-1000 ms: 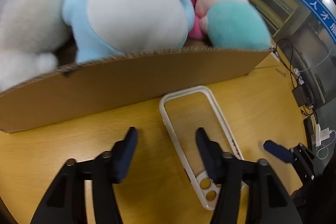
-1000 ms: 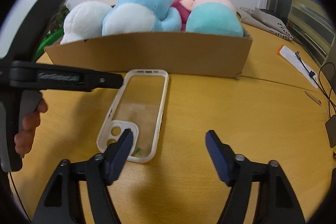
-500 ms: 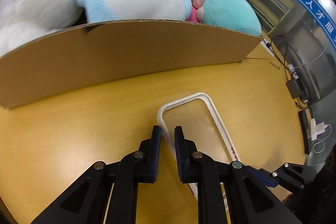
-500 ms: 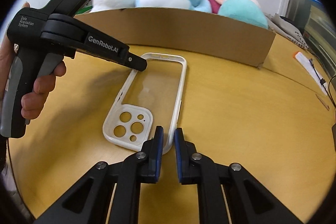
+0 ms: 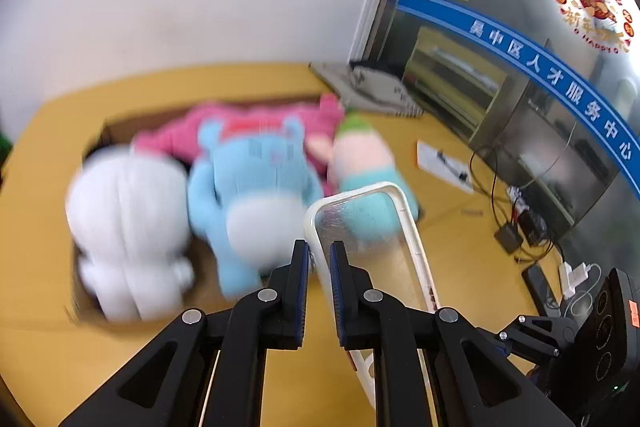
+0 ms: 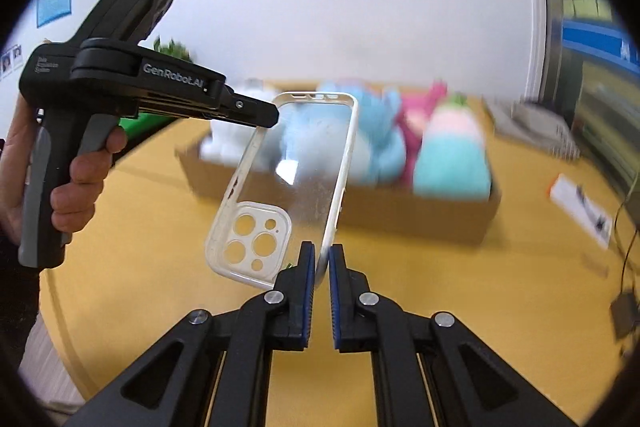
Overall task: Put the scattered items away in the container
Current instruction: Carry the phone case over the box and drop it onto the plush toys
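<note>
Lifted off the counter [image 6: 400, 287], your phone case [image 6: 304, 163] hangs clamped between left tongs [image 5: 319, 259] and right tongs [image 6: 321, 263], before the box [image 6: 400, 215].

The phone case [image 6: 304, 171] is clear with a cream-white rim. In the brown cardboard box [image 6: 400, 215] lie white [image 5: 124, 227], light blue [image 5: 256, 183], pink [image 5: 280, 123] and teal-and-peach [image 6: 452, 155] plush toys. The table [image 6: 480, 307] is yellow wood.

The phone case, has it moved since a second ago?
Yes. The phone case has gone up: it lay flat on the table in front of the cardboard box, and now hangs above it, pinched by both grippers.
</note>
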{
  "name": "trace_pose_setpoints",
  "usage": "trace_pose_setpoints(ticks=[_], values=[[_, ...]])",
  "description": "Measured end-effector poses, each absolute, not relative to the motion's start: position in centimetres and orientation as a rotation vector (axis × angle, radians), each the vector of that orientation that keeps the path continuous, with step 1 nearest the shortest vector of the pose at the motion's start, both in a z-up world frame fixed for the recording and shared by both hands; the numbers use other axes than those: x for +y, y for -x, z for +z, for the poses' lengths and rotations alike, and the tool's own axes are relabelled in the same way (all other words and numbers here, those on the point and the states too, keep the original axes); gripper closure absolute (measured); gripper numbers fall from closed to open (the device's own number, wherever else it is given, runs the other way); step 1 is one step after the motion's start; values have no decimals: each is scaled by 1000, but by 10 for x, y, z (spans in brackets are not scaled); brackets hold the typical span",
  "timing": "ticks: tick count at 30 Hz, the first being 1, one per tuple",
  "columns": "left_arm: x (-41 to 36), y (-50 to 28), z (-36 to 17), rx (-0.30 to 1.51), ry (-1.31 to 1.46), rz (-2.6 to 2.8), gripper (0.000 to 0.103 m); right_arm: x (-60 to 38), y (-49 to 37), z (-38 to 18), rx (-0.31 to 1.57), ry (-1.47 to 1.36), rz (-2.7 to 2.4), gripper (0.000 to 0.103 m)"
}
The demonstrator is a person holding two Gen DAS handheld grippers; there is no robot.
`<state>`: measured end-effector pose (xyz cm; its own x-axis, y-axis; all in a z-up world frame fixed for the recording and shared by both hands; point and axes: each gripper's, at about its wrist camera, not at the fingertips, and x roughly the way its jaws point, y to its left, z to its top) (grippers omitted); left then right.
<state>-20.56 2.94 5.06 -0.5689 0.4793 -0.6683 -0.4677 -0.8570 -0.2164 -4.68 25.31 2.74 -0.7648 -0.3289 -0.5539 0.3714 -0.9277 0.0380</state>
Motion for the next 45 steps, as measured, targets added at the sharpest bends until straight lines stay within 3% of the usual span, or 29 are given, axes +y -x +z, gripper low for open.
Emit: trace_pose_setpoints(ticks=[6, 11, 21, 27, 32, 34, 35, 36, 37, 38, 39, 40, 45], values=[[36, 271, 106, 77, 911, 2437, 92, 248, 105, 84, 173, -644, -2722, 96], [45, 341, 119, 86, 898, 2430, 92, 256, 171, 108, 146, -615, -2750, 96], [90, 464, 35, 81, 1110, 2320, 92, 279, 292, 73, 163, -817, -2747, 98], [103, 491, -29, 176, 1278, 2337, 93, 276, 324, 12, 173, -1041, -2691, 98], [100, 486, -33, 212, 1279, 2369, 91, 281, 312, 6, 112, -1046, -2680, 97], [96, 482, -23, 205, 1255, 2396, 80, 281, 304, 10, 103, -1038, -2682, 92], [96, 478, -17, 213, 1238, 2414, 75, 281, 300, 13, 99, -1031, -2682, 80], [93, 472, -9, 217, 1215, 2435, 60, 280, 293, 18, 99, -1019, -2689, 71], [89, 466, -1, 209, 1190, 2454, 42, 278, 287, 22, 101, -1007, -2699, 49], [85, 458, 7, 193, 1159, 2473, 33, 277, 281, 26, 106, -994, -2712, 29], [78, 445, 16, 178, 1118, 2497, 20, 274, 272, 31, 116, -968, -2734, 23], [72, 432, 23, 173, 1082, 2524, 12, 272, 265, 35, 127, -947, -2749, 22], [29, 337, 44, 90, 941, 2588, 0, 258, 227, 42, 185, -898, -2795, 22]])
